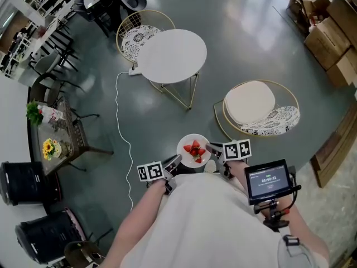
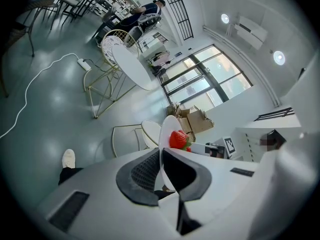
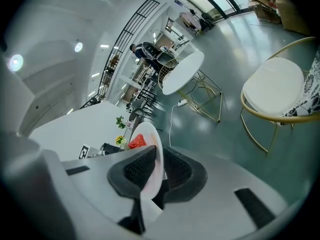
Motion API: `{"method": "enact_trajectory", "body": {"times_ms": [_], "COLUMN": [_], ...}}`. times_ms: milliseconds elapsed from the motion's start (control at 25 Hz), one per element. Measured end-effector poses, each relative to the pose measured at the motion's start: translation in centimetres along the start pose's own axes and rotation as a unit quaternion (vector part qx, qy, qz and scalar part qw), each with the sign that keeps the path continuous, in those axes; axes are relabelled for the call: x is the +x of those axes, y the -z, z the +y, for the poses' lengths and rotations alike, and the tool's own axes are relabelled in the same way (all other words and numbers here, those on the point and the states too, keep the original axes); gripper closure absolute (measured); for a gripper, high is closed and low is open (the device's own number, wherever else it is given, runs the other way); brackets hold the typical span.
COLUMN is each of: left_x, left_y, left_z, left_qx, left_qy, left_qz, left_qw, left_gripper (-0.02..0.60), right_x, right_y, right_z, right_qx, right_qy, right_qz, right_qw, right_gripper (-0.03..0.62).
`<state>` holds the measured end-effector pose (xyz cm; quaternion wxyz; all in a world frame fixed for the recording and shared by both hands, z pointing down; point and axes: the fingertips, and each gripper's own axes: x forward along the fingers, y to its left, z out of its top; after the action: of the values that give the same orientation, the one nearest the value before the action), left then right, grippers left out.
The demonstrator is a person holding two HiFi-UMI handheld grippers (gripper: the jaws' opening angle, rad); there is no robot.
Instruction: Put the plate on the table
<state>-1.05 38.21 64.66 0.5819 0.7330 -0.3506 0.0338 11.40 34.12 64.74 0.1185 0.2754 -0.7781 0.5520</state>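
Observation:
A white plate [image 1: 192, 148] with several red strawberries [image 1: 195, 151] is held in the air close to my body, above the grey floor. My left gripper [image 1: 174, 162] is shut on the plate's left rim [image 2: 165, 134], and my right gripper [image 1: 212, 148] is shut on its right rim [image 3: 152, 151]. A strawberry [image 2: 178, 139] shows past the left jaws, and another strawberry [image 3: 137, 142] past the right jaws. The round white table [image 1: 172, 56] stands ahead, well beyond the plate, on gold wire legs.
A gold-framed chair with a white cushion [image 1: 257, 107] stands to the right of the table, another patterned chair [image 1: 136, 37] behind it. A white cable [image 1: 119, 121] runs across the floor on the left. Cardboard boxes [image 1: 329, 32] fill the far right; a side table with flowers [image 1: 53, 141] is left.

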Motion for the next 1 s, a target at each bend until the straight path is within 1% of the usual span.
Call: {"method": "enact_trajectory", "body": {"times_ms": [280, 480, 640, 1000], "left_x": [0.22, 0.39, 0.53, 0.05], "left_y": [-0.01, -0.27, -0.27, 0.11], "left_z": [0.17, 0.13, 0.28, 0.38], "left_qx": [0.013, 0.015, 0.025, 0.022], "left_qy": [-0.008, -0.007, -0.011, -0.020], "left_qz": [-0.002, 0.005, 0.011, 0.011], "left_qw": [0.9999, 0.9998, 0.9996, 0.9995], "left_gripper": [0.569, 0.569, 0.569, 0.569], "right_x": [0.00, -0.01, 0.05, 0.30], "right_y": [0.02, -0.15, 0.06, 0.50], "right_z": [-0.16, -0.23, -0.46, -0.31], "right_qx": [-0.001, 0.002, 0.004, 0.006], "right_qy": [0.001, 0.000, -0.003, -0.008], "right_qz": [0.000, -0.005, -0.008, -0.004], "right_qw": [1.000, 1.000, 1.000, 1.000], "right_gripper": [0.562, 0.562, 0.562, 0.562]}}
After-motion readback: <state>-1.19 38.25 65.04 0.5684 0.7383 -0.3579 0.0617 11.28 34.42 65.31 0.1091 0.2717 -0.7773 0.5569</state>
